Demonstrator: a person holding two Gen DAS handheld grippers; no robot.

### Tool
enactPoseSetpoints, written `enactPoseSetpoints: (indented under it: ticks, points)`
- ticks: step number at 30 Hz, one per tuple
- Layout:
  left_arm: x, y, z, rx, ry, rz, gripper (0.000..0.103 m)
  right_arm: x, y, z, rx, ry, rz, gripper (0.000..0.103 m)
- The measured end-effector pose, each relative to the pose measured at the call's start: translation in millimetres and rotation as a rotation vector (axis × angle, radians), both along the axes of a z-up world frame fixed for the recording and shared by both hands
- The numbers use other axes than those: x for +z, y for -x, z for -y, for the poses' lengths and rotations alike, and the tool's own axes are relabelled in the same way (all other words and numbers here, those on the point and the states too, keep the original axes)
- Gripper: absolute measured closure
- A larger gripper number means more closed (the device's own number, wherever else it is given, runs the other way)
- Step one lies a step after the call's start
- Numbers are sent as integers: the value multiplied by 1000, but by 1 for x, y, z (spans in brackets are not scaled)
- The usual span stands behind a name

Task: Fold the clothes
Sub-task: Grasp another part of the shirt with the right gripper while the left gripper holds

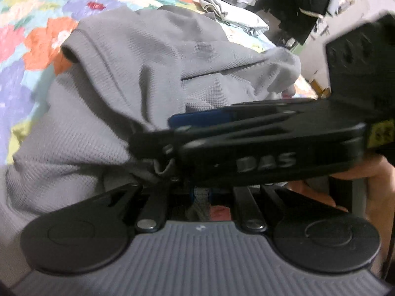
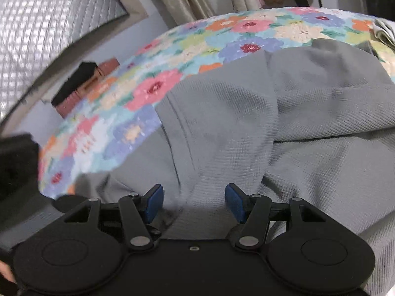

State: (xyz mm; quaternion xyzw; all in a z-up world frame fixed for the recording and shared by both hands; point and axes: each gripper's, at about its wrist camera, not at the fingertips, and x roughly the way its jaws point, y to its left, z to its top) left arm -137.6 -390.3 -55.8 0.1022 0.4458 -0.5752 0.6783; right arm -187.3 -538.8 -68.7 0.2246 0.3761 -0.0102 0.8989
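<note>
at lower centre of the right wrist view, right gripper (image 2: 194, 203) stands with blue pads (image 2: 155, 203) wide apart, a ridge of the grey shirt (image 2: 246, 128) running up between them, not pinched. shirt lies rumpled over the floral bedspread (image 2: 138, 103), filling centre and right of frame. low centre in the left wrist view, left gripper (image 1: 201, 194) is largely hidden behind the other tool's black body crossing the frame; cannot tell its opening, though grey cloth (image 1: 138, 79) bunches just ahead. folded clothes (image 1: 237, 17) at upper right.
</note>
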Motion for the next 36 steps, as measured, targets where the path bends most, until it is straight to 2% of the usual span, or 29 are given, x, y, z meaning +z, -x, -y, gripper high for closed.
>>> enactPoseSetpoints:
  ticks: [2, 3, 4, 7, 9, 11, 12, 14, 17, 20, 24, 27, 30, 32, 35, 36]
  points:
    - [0, 3, -1, -13, -21, 47, 93, -6, -5, 2, 16, 7, -7, 46]
    - [1, 3, -2, -16, -30, 57, 93, -8, -7, 1, 12, 31, -16, 69]
    - [2, 1, -1, -18, -35, 58, 92, -6, -6, 1, -2, 62, -17, 88]
    - [10, -8, -4, -1, -1, 34, 89, 4, 2, 4, -59, 153, -5, 94]
    - [20, -14, -11, 15, 28, -6, 86, 14, 13, 11, -136, 201, 1, 95]
    - [29, -17, -19, 12, 66, -54, 72, 21, 30, 26, -240, 208, -13, 96]
    - [34, -17, -24, 10, 83, -59, 69, 21, 38, 32, -270, 202, -29, 98]
    - [39, -17, -30, 15, 101, -32, 61, 20, 52, 45, -318, 187, -63, 98]
    - [42, -23, -32, 41, 109, -2, 61, 16, 62, 58, -354, 174, -117, 98]
    - [40, -39, -30, 90, 112, -43, 61, 20, 61, 56, -350, 180, -96, 98]
    - [34, -60, -28, 149, 133, -121, 61, 20, 56, 50, -331, 218, -113, 97]
    - [31, -73, -15, 181, 147, -208, 61, 22, 60, 54, -353, 175, -100, 90]
    - [39, -80, 2, 176, 161, -230, 61, 26, 64, 59, -375, 127, -63, 87]
    - [40, -83, 16, 188, 135, -237, 52, 26, 68, 61, -378, 97, -45, 84]
    - [39, -87, 39, 209, 87, -252, 51, 25, 74, 52, -335, 51, -31, 79]
    - [35, -90, 46, 218, 72, -275, 51, 25, 74, 47, -306, 39, -30, 72]
